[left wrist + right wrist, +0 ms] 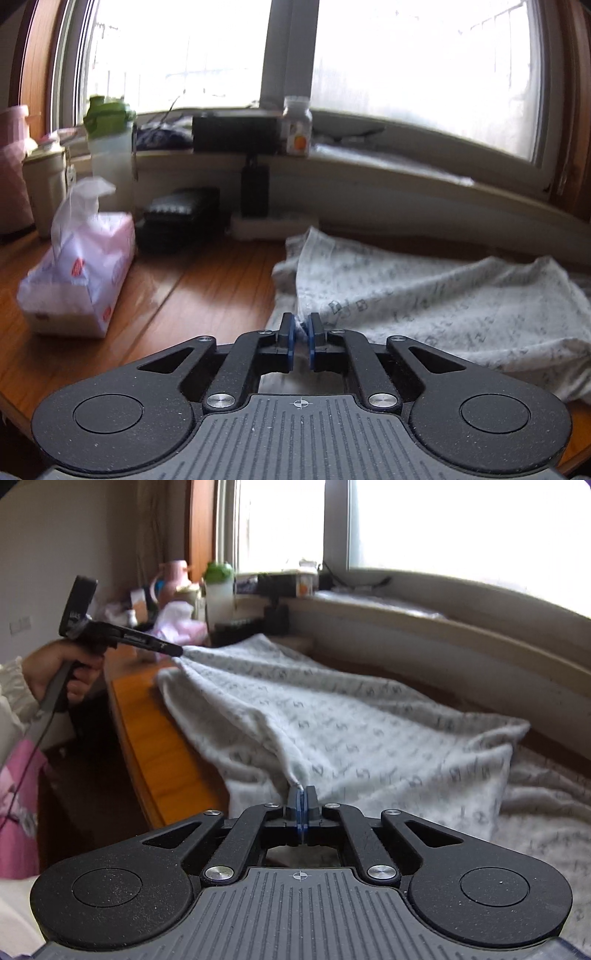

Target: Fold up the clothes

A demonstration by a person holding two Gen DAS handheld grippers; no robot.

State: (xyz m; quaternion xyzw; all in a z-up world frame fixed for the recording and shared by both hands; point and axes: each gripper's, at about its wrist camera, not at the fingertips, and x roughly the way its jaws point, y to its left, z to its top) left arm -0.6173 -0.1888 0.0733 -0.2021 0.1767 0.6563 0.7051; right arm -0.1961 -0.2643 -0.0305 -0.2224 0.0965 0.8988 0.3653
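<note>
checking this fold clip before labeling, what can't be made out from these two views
- Garment type: right wrist view, bunched, right edge cut off.
- Its print: left wrist view, blurred.
- Bottle label on the sill: left wrist view, small, backlit.
- Cloth under right gripper: hidden by its body.

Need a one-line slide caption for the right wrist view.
Right claw and left claw each pinch the patterned grey garment, lifting its edge over the wooden table.

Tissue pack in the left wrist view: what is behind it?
Behind the tissue pack stand a green-lidded shaker bottle and a cream container, against the wall below the windowsill. Their bases are covered by the pack.
</note>
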